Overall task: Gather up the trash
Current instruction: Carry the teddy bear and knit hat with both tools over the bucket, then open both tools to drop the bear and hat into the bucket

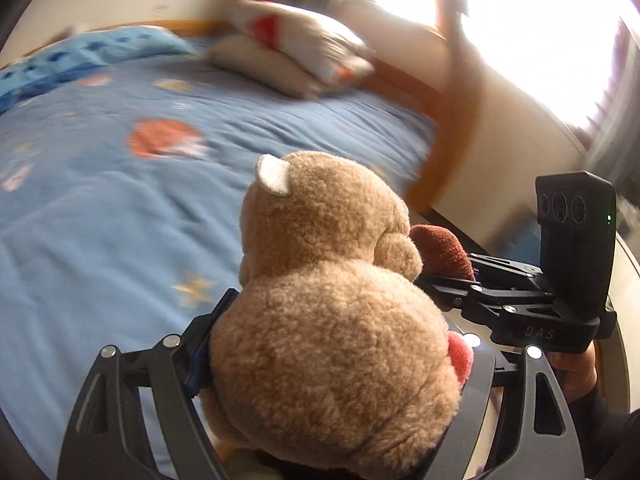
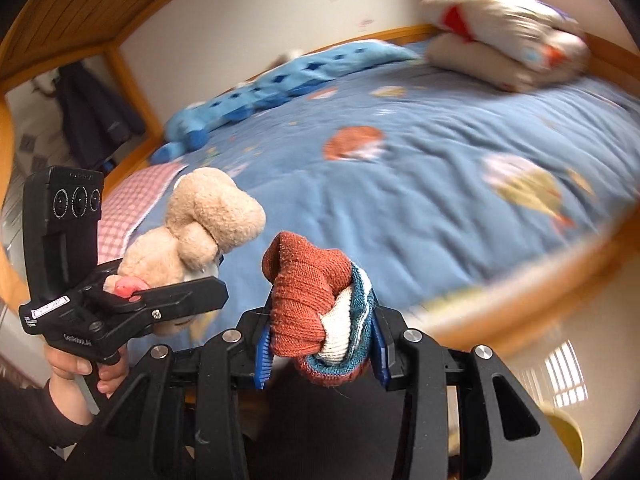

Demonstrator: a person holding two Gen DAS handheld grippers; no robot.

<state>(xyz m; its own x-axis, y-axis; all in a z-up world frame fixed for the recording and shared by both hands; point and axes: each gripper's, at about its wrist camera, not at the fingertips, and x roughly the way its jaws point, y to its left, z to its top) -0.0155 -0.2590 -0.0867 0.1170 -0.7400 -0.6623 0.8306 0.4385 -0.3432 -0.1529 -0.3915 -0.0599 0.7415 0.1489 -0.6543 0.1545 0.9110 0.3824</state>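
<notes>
A tan teddy bear fills the left wrist view, and my left gripper is shut on its body, with the head pointing away over the bed. In the right wrist view, my right gripper is shut on a rolled bundle of socks, rust-red, teal and white, squeezed between the blue pads. The left gripper with the bear shows at the left there. The right gripper with the red sock tip shows at the right of the left wrist view. Both hang above the bed's near edge.
A bed with a blue printed cover spreads ahead inside an orange wooden frame. Stacked pillows lie at its head and a crumpled light-blue blanket along the wall. A pink checked cloth lies at the left. A bright window is behind.
</notes>
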